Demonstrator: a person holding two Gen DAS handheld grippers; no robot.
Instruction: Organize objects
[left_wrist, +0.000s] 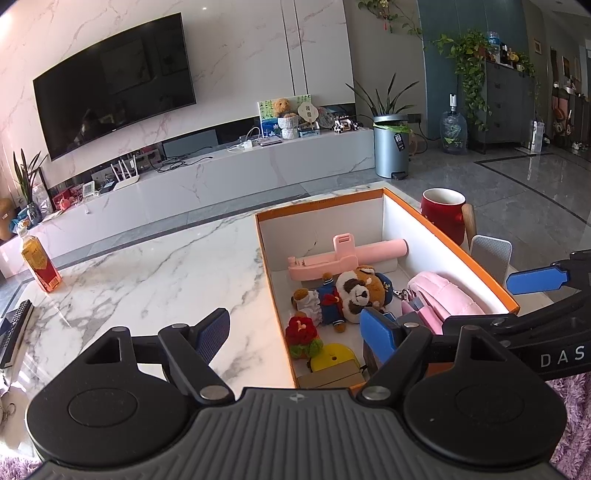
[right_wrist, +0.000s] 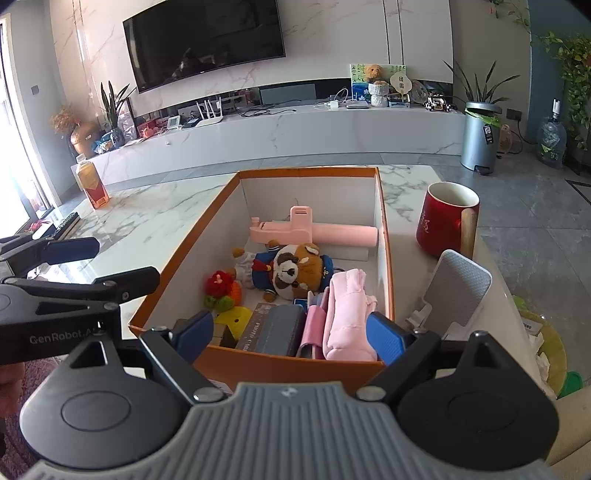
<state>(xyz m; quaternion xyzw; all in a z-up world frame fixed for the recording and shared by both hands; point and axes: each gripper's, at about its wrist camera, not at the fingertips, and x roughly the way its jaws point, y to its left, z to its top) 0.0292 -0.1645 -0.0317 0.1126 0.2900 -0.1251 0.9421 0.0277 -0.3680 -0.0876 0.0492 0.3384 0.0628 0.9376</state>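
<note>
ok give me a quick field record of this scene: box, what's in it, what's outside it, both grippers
box: orange box, open top, on marble table
inside: pink selfie stick, plush dog, pink pouch, yellow toy, dark book
outside: red mug, grey stand, tea bottle
left gripper: open, empty
right gripper: open, empty

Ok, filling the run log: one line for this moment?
left gripper open, empty | right gripper open, empty | box holds toys | mug, bottle outside
</note>
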